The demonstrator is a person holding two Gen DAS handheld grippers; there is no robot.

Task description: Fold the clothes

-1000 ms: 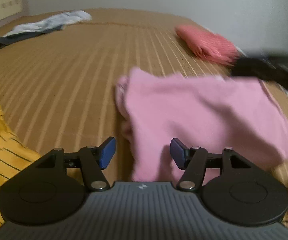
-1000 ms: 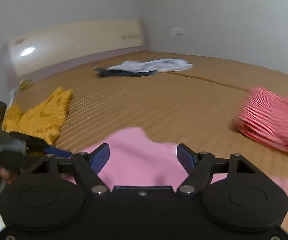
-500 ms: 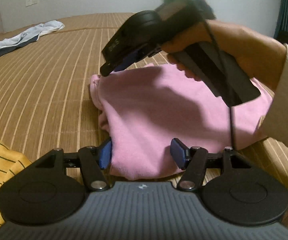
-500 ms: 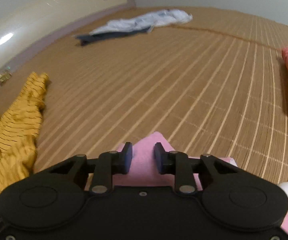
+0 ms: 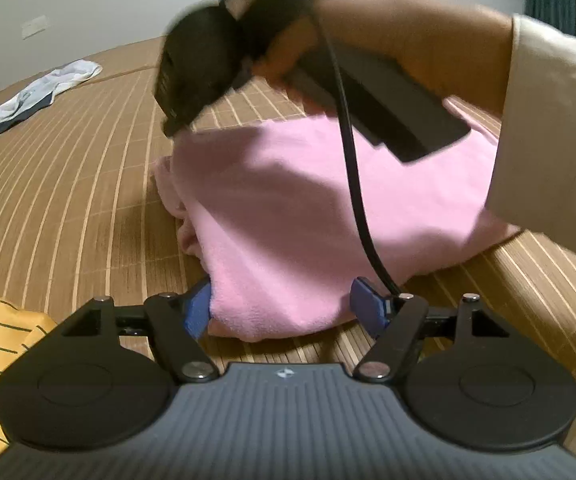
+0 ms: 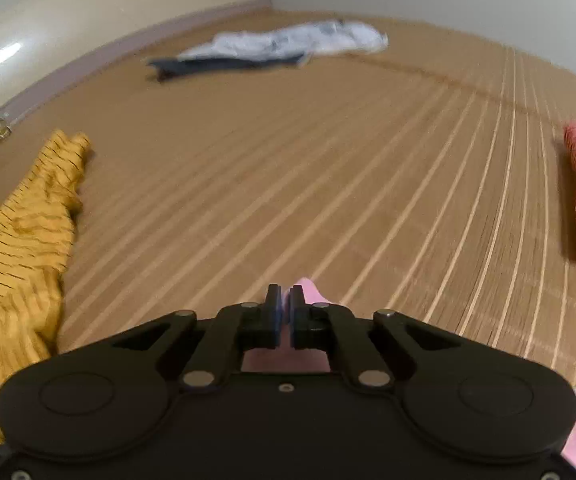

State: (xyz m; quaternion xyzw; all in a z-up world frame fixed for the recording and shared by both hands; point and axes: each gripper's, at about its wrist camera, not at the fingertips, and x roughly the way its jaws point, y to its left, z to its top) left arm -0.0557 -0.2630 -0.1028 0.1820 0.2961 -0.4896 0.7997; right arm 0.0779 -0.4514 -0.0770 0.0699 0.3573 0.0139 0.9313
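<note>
Mid-fold: the right claw (image 6: 283, 312) pinches the pink garment's (image 5: 288, 216) far corner at frame centre, the left claw (image 5: 283, 310) gapes around its near edge, probably needing to clamp next.

folded garment (image 5: 288, 216): on bed (image 5: 87, 168), centre | striped garment (image 6: 19, 236): left | clothes pile (image 6: 271, 48): far behind
</note>
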